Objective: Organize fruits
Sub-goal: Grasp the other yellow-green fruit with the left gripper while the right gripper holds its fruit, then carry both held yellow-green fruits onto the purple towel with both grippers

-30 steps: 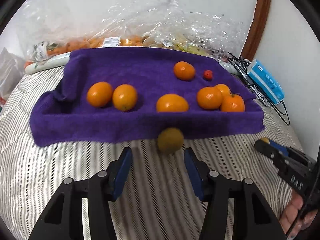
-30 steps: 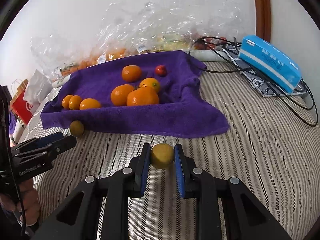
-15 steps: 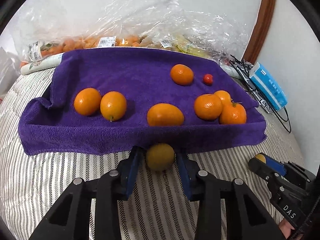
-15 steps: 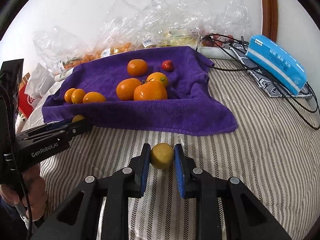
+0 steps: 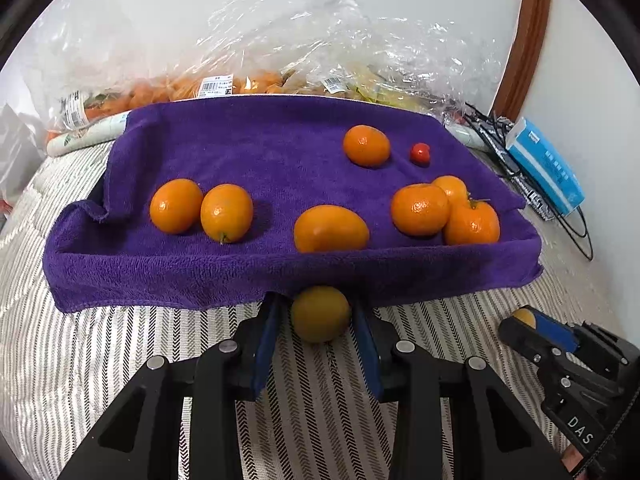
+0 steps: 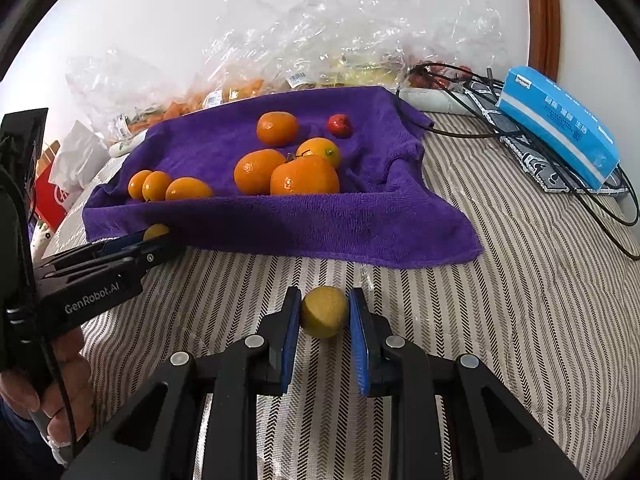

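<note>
While my left gripper [image 5: 320, 316] clamps a yellow-green fruit [image 5: 320, 314] at the purple towel [image 5: 256, 280]'s front edge, lower centre, my right gripper [image 6: 324, 312] clenches a second yellowish fruit [image 6: 324, 311] on the striped cover [image 6: 520, 300], centre frame.

A white wall [image 6: 160, 20] fills the top of both views from ten to one o'clock, evenly and softly lit, with no hard shadows. At one o'clock a curved brown wooden frame [image 6: 540, 16] rises against it, and more pale wall [image 5: 580, 92] lies to the frame's right. The lower half of each view is a quilted bed cover with grey and white herringbone stripes [image 6: 520, 300], spreading from eight to four o'clock. Crumpled clear plastic bags [image 5: 320, 52] heap along the wall at twelve o'clock. At two o'clock a blue box [image 6: 560, 124] rests on patterned cloth, among black cables [image 6: 452, 88]. At nine o'clock, a red-and-white bag [image 6: 52, 196].
</note>
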A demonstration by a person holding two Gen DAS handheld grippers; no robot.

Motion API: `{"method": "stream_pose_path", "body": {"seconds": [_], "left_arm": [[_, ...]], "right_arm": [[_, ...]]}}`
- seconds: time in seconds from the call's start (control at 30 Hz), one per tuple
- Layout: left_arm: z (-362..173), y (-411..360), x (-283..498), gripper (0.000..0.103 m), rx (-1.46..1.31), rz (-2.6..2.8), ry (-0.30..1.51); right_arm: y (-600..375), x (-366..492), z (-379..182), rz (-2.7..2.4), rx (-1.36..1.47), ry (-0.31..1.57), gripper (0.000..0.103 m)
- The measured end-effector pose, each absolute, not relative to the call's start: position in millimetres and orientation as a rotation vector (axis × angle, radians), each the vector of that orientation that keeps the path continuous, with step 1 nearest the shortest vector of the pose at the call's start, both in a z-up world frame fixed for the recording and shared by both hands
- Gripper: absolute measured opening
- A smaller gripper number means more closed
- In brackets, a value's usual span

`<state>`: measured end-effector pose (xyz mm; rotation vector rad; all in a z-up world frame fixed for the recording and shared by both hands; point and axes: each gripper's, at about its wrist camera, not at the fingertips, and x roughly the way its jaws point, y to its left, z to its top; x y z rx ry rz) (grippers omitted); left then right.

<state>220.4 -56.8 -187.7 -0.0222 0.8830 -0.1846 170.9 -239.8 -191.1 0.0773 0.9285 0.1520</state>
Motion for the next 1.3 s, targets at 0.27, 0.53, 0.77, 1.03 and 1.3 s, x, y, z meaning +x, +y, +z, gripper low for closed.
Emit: {"method": "stream_pose_path", "body": {"seconds": [0.27, 0.53, 0.77, 1.03, 1.3], "left_arm": [[-186.2, -40.3, 219.5, 0.027, -0.133, -0.232, 0.866], [-183.6, -35.5, 207.8, 0.027, -0.136, -0.194, 0.846], [-179.5, -17.9, 188.6, 0.027, -0.132, -0.141, 0.799], [-179.3, 9.8, 173.9, 0.027, -0.167, -0.114, 0.788], [-175.0, 17.1, 157.8, 0.027, -0.170, -0.143, 0.755]], "right_arm": [[-241.8, 171.4, -191.4, 0.155, 0.088, 0.929, 0.024], [-244.1, 166.8, -187.5, 0.169, 0.116, 0.900, 0.024], [-240.4, 164.2, -185.0, 0.158, 0.094, 0.888, 0.024], [-240.3, 163.3, -183.8, 0.161, 0.090, 0.879, 0.024], [-229.5, 157.7, -182.8, 0.193, 0.052, 0.879, 0.024]]}}
